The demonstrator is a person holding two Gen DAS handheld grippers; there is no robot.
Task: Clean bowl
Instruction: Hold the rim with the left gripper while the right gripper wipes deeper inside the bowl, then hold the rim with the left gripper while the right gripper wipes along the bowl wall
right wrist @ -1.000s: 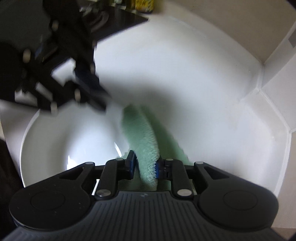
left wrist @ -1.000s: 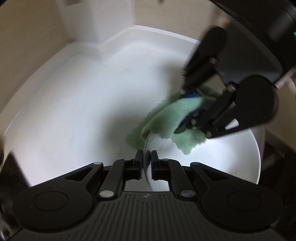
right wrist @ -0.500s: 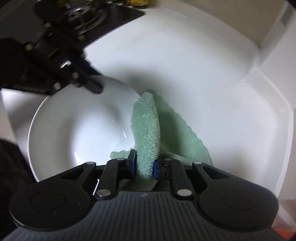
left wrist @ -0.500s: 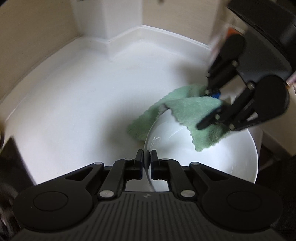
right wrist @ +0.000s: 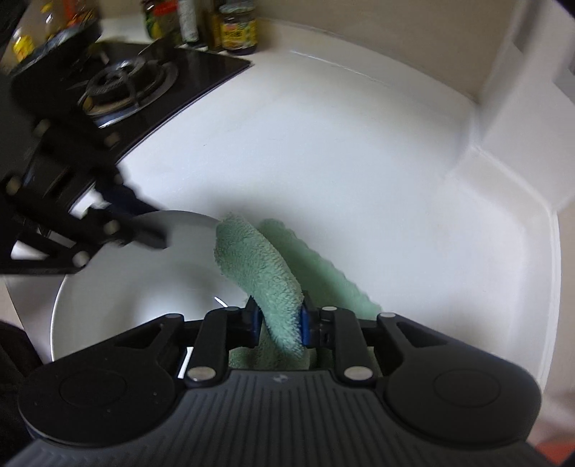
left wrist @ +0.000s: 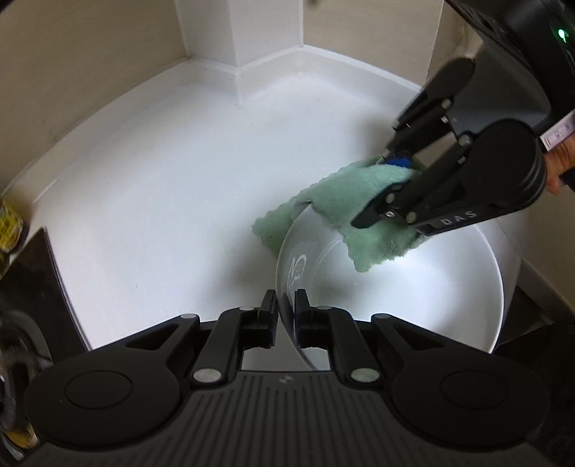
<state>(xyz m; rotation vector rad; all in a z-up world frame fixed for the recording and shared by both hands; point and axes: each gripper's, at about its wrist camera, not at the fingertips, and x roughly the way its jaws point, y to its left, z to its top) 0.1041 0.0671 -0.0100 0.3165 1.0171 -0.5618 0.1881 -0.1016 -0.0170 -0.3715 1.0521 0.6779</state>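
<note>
1. Left tongs closed narrow on the rim of the white bowl; the rim edge sits between the two pads.
2. Bowl is tilted, over the near edge of the white desk, its open side facing the right wrist view.
3. Right tongs clamped on a folded green cloth, fold pinched between the blue pads.
4. Cloth drapes over the bowl's far rim: part inside the bowl, part hanging outside toward the desk.
5. In the left wrist view, right tongs come in from the upper right, cloth bunched at their tips and touching the bowl's inner wall.
6. In the right wrist view, left tongs are blurred at the left on the bowl's rim.
7. Black gas stove at the desk's far left, jars behind it by the wall.
</note>
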